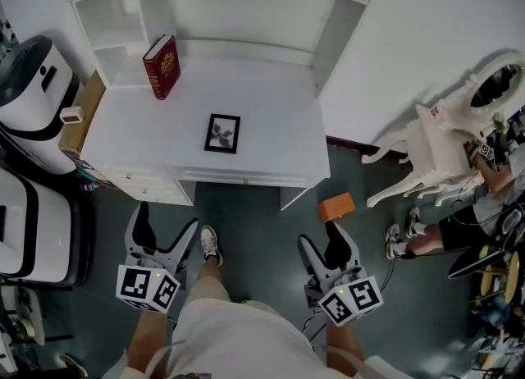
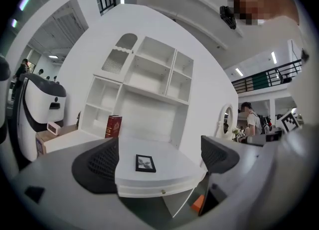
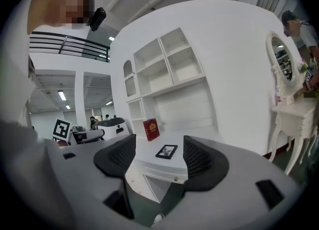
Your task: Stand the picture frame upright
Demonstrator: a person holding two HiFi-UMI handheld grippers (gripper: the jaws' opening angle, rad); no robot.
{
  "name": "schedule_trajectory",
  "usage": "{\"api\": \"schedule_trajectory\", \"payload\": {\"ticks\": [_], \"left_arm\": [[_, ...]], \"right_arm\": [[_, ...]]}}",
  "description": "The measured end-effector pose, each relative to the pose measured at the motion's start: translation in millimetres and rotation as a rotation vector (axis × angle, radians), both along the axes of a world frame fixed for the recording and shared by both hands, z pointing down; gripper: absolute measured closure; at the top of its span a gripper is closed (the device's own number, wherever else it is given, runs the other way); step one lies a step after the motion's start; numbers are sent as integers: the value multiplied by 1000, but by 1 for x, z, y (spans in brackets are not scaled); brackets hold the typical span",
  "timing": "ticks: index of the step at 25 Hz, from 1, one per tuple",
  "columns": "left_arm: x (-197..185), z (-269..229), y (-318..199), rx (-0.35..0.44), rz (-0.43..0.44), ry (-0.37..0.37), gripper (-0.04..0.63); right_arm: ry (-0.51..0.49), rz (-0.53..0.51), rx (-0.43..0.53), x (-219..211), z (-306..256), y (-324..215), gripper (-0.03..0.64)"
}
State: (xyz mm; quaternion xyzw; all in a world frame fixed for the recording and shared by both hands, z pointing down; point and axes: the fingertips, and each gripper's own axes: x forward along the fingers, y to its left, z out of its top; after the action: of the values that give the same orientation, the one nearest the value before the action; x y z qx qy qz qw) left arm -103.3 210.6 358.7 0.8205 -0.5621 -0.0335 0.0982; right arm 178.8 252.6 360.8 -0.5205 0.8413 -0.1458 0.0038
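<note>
Picture frame (image 1: 222,133) lies flat, face up, around middle of white surface (image 1: 275,123). Red book (image 1: 162,66) stands upright at back left, well apart from frame. Left tongs (image 1: 167,228) and right tongs (image 1: 321,242) both gape wide, nothing between them, held low in front of surface, clear of its edge.

The small black-framed picture frame (image 1: 222,133) lies flat mid-table on the white table (image 1: 283,160), a red hardback book (image 1: 162,66) stands behind it to the left, before the white shelf unit (image 1: 246,8), and the left gripper (image 1: 168,226) and right gripper (image 1: 322,242) sit before the table's front edge, clear of it.
</note>
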Motion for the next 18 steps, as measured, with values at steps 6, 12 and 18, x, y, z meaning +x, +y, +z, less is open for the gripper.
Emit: {"api": "schedule_trajectory", "payload": {"ticks": [6,12,18], "left_arm": [[-16,43,-136,-63,81,-10,98],[-24,81,-231,-186,219,-22,100],[-3,108,-278,-294,358,-15,100]], "right_arm": [[33,13,-122,-43,24,-131,321],[63,20,-244,-93,46,-222,319],[-72,41,-488,-116,104,-272,319]]}}
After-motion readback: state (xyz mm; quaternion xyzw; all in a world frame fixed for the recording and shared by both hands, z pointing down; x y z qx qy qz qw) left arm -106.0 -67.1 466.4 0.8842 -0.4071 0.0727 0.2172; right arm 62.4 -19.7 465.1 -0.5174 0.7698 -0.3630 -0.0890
